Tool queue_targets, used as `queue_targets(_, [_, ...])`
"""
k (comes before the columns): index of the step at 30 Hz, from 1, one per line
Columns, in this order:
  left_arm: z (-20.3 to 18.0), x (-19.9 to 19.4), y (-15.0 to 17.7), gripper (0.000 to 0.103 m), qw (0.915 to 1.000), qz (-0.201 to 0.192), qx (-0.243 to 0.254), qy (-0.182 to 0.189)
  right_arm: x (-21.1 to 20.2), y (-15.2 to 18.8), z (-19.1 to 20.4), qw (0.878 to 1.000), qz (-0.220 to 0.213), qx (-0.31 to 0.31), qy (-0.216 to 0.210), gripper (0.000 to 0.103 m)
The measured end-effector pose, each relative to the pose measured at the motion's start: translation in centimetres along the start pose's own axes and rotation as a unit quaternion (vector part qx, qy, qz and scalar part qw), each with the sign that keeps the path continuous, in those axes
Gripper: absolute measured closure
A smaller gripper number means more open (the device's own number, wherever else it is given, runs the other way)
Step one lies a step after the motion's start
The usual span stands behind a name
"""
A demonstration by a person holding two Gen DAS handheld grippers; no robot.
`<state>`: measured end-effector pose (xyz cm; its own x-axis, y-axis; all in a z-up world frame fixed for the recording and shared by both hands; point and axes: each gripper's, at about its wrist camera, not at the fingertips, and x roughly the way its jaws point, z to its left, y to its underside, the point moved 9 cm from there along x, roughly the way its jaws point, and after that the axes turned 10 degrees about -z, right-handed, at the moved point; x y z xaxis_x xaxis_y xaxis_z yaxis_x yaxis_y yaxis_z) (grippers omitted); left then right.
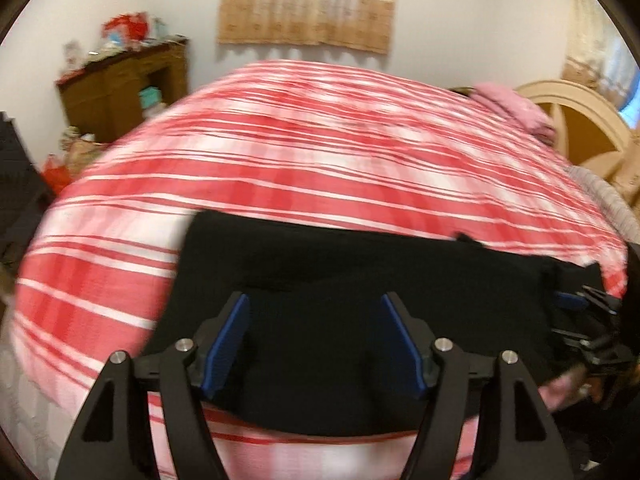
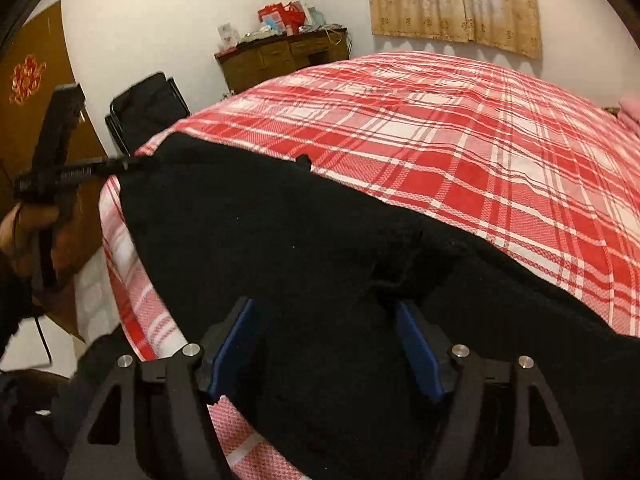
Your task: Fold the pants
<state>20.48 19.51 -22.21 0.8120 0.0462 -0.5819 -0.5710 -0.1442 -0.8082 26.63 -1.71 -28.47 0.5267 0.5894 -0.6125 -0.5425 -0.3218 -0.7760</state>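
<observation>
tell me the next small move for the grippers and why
Probably lower both and close on the near edge of the black pants: the left gripper and right gripper are open over the cloth, which lies spread on the red plaid bedspread, gripped by neither.

The red-and-white checked bedspread (image 1: 304,152) is smeared by motion blur in the left wrist view. The black fabric pants (image 2: 320,264) are cut off at the lower and right edges of the right wrist view, where folds in the dark cloth cannot be made out.
</observation>
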Motion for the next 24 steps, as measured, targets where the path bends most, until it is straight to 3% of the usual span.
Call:
queue_targets(4, [4.3,0.6,-0.3,0.028,0.9988,-0.008,-0.034,-0.034,-1.1,-0.6,0.0,0.999,-0.015,0.024,-0.015,0.027])
queue_targets(6, [5.5,1.0,0.1,0.028,0.9981,-0.001,-0.053,-0.032,-2.2,-0.8,-0.1,0.998,-0.033,0.044,-0.031,0.027])
queue_targets(9, [5.6,1.8,0.8,0.028,0.9981,0.007,-0.054,-0.028,-3.1,-1.1,-0.6,0.997,-0.047,0.056,-0.025,0.027])
queue_targets(12, [5.3,2.6,1.3,0.028,0.9977,0.013,-0.065,-0.015,-2.5,-0.7,-0.6,0.997,-0.032,0.064,-0.032,0.027])
queue_targets(17, [5.6,2.9,0.9,0.028,0.9984,0.005,-0.049,-0.026,-1.9,0.3,-0.2,0.999,-0.019,0.043,-0.014,0.027])
queue_targets(20, [5.3,3.2,1.0,0.023,0.9991,0.012,-0.037,-0.015,-2.5,-0.1,0.0,0.998,-0.028,0.051,-0.025,0.027])
queue_targets(24, [4.7,3.3,0.8,0.027,0.9994,0.02,-0.029,-0.002,-2.6,0.0,-0.2,0.997,-0.031,0.06,-0.025,0.027])
